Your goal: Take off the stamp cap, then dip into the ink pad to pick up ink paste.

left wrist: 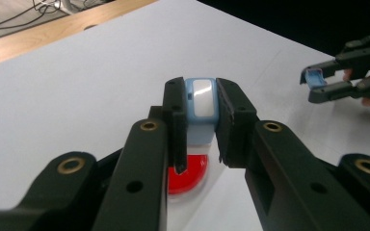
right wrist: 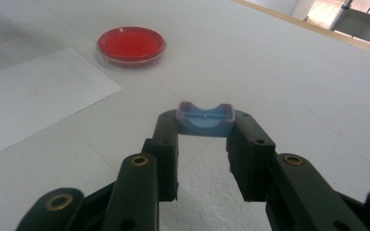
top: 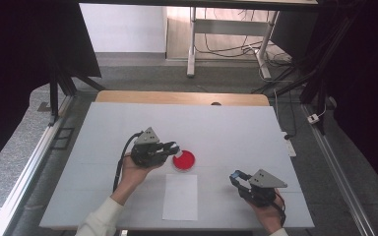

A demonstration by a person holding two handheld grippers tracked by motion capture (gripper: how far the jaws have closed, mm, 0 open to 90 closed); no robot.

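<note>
Left claw [top: 173, 147] clenched on a small light-blue block with a white face [left wrist: 202, 102], pinched between both jaws near their tips. Held just above the left rim of the red dish [top: 184, 160], near the middle of the worktop [top: 103, 128]; in the left gripper view, part of that red dish [left wrist: 189, 175] seen below and between the jaws, under the block. Whether block and dish touch: cannot tell.

Right claw [right wrist: 204, 126] clenched on a small blue cap-like piece [right wrist: 205, 120], open side up with a curved hollow, gripped at its two ends by the jaw tips. Seen from above, right claw [top: 236, 178] low over the worktop toward the near right corner, well apart from the dish, pointing left. In the left gripper view, same claw [left wrist: 314, 85] at the far right with the blue piece [left wrist: 313, 77] at its tips.

White paper sheet [top: 180, 196] flat near the near edge, just in front of the dish, between the two hands. Left hand [top: 133, 173] under its gripper, pale sleeve [top: 101, 219] coming in from the near edge; right hand [top: 268, 214] at the near right corner. Wooden strip [top: 182, 97] along the far edge of the worktop.
</note>
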